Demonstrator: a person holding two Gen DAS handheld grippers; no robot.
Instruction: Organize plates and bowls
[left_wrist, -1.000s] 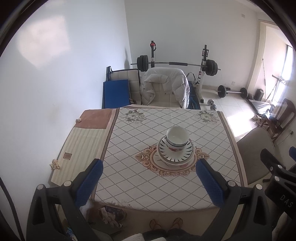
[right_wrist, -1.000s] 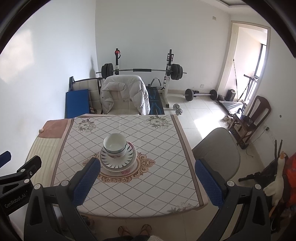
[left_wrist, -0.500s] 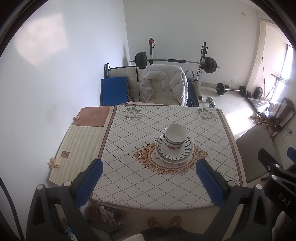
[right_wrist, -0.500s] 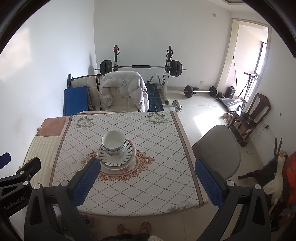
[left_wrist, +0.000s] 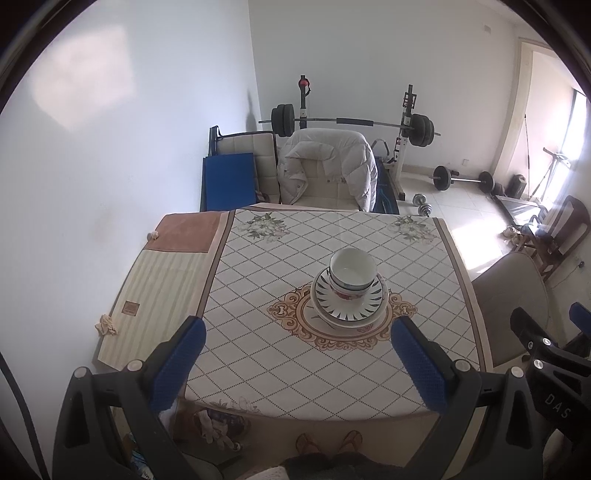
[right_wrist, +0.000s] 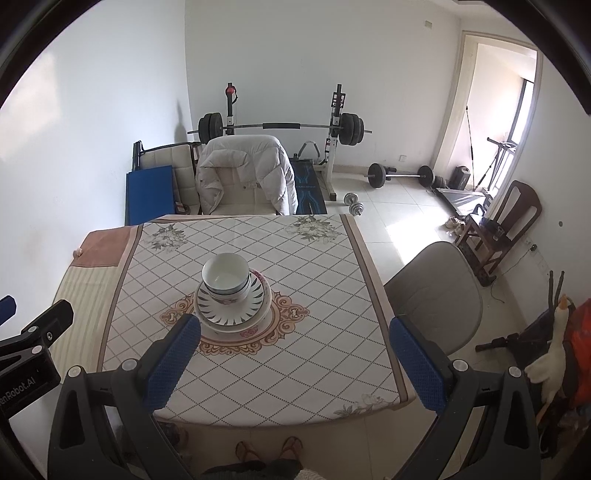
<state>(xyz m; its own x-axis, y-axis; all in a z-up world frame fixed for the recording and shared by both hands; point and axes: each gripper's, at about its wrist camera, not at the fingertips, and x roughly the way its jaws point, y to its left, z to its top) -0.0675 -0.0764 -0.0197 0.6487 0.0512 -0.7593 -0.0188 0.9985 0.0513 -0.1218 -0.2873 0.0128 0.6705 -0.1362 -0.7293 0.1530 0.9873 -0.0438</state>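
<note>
A stack of dishes stands in the middle of the table (left_wrist: 258, 354): white bowls (left_wrist: 352, 271) nested on a black-patterned plate (left_wrist: 349, 310) over larger plates. It also shows in the right wrist view, bowls (right_wrist: 226, 275) on the plates (right_wrist: 232, 312). My left gripper (left_wrist: 295, 347) is open and empty, held high above the table's near edge. My right gripper (right_wrist: 293, 345) is open and empty, also high over the near edge, to the right of the stack.
The table carries a diamond-patterned cloth (right_wrist: 258, 369) and a striped mat (left_wrist: 162, 291) at its left. A chair with a white jacket (left_wrist: 328, 166) stands behind it, a grey chair (right_wrist: 432, 295) at its right. Weight bench and barbells sit by the far wall.
Both grippers have drawn back and risen a little, so the table and stack look slightly farther away. The dishes have not moved. Both grippers stay open.
</note>
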